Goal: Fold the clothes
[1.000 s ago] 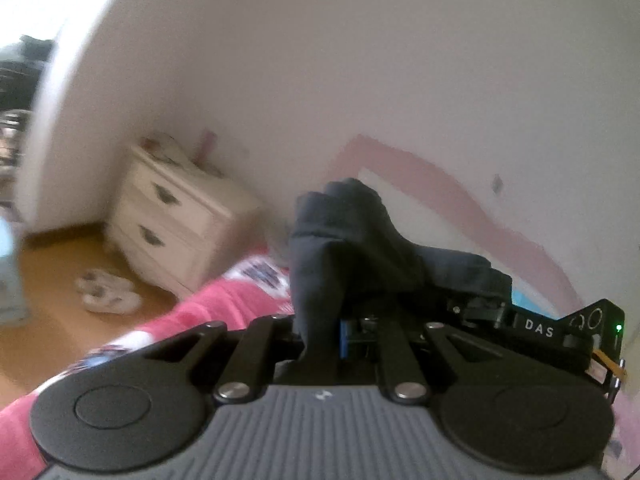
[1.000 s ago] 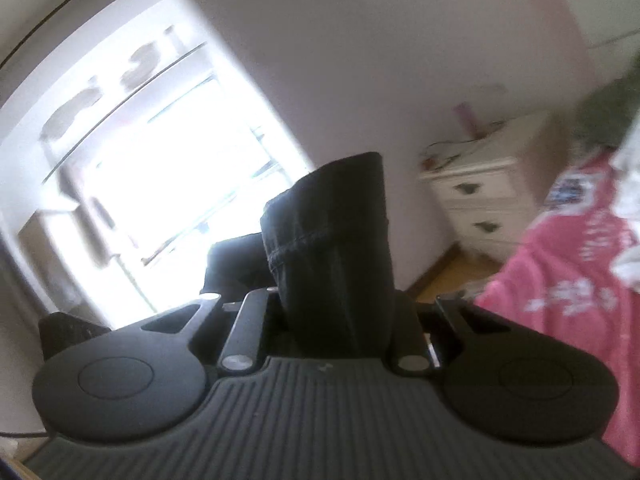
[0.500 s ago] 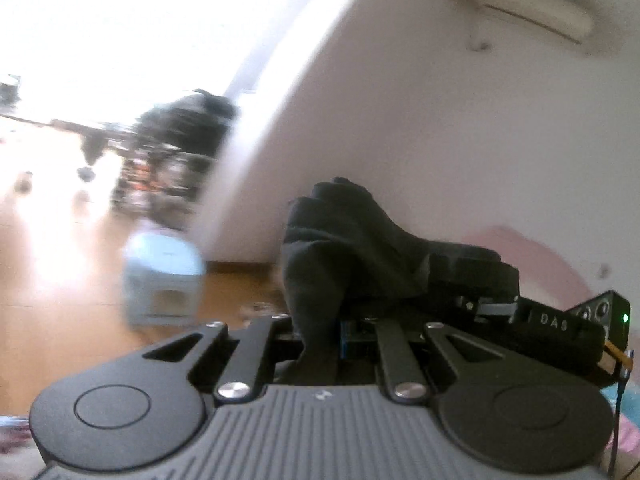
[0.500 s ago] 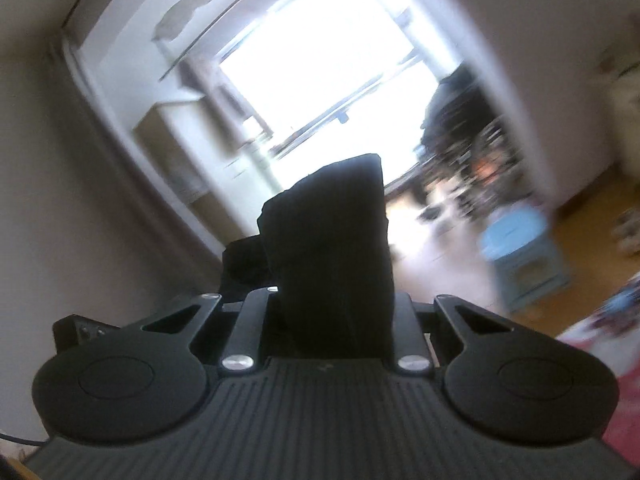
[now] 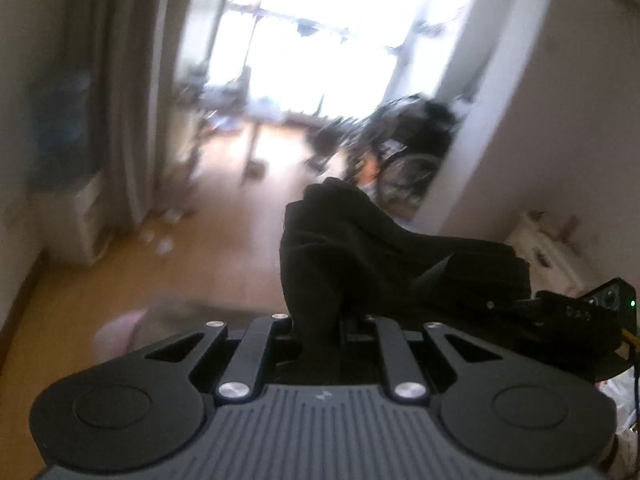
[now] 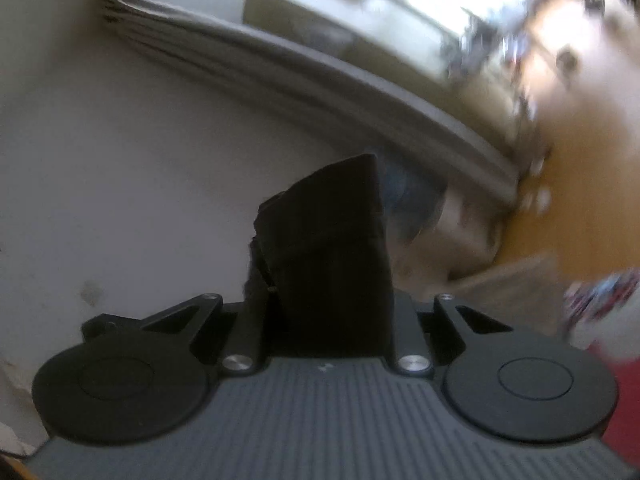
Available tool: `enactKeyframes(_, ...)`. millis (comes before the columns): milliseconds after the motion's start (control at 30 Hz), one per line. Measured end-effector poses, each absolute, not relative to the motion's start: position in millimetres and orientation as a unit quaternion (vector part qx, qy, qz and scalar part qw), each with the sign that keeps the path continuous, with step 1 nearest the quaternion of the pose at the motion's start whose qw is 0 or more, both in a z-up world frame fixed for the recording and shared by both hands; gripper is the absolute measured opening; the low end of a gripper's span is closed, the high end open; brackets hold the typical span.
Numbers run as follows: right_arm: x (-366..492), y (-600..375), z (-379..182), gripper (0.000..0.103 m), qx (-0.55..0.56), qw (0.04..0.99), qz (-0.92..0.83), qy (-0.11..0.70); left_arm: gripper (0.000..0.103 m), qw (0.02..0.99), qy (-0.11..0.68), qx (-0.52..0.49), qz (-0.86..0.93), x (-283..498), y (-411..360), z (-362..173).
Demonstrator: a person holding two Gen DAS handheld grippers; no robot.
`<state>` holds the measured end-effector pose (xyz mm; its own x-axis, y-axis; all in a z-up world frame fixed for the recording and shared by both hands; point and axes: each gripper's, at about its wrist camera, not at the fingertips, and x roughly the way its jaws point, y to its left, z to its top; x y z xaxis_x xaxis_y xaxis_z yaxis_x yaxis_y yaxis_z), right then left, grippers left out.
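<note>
Within a second the left gripper (image 5: 320,320), clamped on a bunch of the dark garment (image 5: 360,248), has swung from facing the bed and nightstand to facing the bright window (image 5: 320,40). The right gripper (image 6: 328,320), gripping a corner of the garment (image 6: 332,248), has turned toward the wall (image 6: 120,140). The cloth hangs lifted between both, likely being carried or shaken out for a fold.

Daylight is pouring through a large far window (image 5: 320,32), glaring on the wooden floor (image 5: 224,240). A pale curtain (image 5: 128,100) is hanging at left; a white dresser (image 5: 548,248) is standing against the right wall (image 5: 580,100).
</note>
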<state>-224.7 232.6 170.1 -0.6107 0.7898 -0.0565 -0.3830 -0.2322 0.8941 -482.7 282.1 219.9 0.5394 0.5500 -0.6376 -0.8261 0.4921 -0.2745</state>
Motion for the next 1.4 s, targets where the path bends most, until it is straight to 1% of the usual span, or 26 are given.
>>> enactKeyframes(133,-252.7,250.7,155.1,0.017,0.181,0.360,0.746,0.530,0.012,0.822,0.252,-0.302,0.412,-501.1,286.0,206.4)
enactKeyframes(267,-275.5,249.0,152.1,0.017,0.156,0.350,0.747,0.544,0.012,0.814,0.263,-0.317,0.409,-519.5,290.0,193.0)
enactKeyframes(500,-268.4,244.0,145.6,0.017,0.171,0.321,0.737,0.570,0.013,0.801,0.284,-0.339,0.403,-547.6,299.5,168.3)
enactKeyframes(700,-255.1,274.7,102.7,0.017,0.185,0.339,0.696,0.606,0.012,0.797,0.330,-0.314,0.397,-530.6,333.9,137.5)
enactKeyframes(867,-241.1,299.4,74.3,0.017,0.193,0.349,0.671,0.625,0.012,0.791,0.368,-0.296,0.388,-503.4,369.9,126.8)
enactKeyframes(1100,-230.5,326.3,47.9,0.017,0.173,0.368,0.662,0.630,0.012,0.776,0.403,-0.311,0.372,-484.3,410.4,88.6)
enactKeyframes(1233,-230.1,339.1,32.8,0.017,0.169,0.376,0.657,0.631,0.013,0.772,0.409,-0.324,0.363,-483.9,427.6,72.2)
enactKeyframes(1267,-230.7,342.2,30.6,0.017,0.167,0.378,0.659,0.628,0.014,0.768,0.407,-0.335,0.363,-486.0,431.8,65.6)
enactKeyframes(1300,-231.5,344.3,28.3,0.020,0.163,0.381,0.662,0.625,0.015,0.765,0.406,-0.345,0.362,-488.2,436.0,58.9)
enactKeyframes(1333,-231.5,346.7,25.4,0.021,0.159,0.384,0.663,0.623,0.018,0.762,0.404,-0.353,0.363,-490.4,438.6,52.7)
enactKeyframes(1367,-230.2,348.5,23.5,0.023,0.156,0.387,0.663,0.622,0.023,0.759,0.401,-0.359,0.365,-492.7,440.1,46.7)
enactKeyframes(1400,-228.9,350.2,21.7,0.028,0.153,0.391,0.662,0.621,0.026,0.757,0.396,-0.366,0.370,-495.7,441.2,43.1)
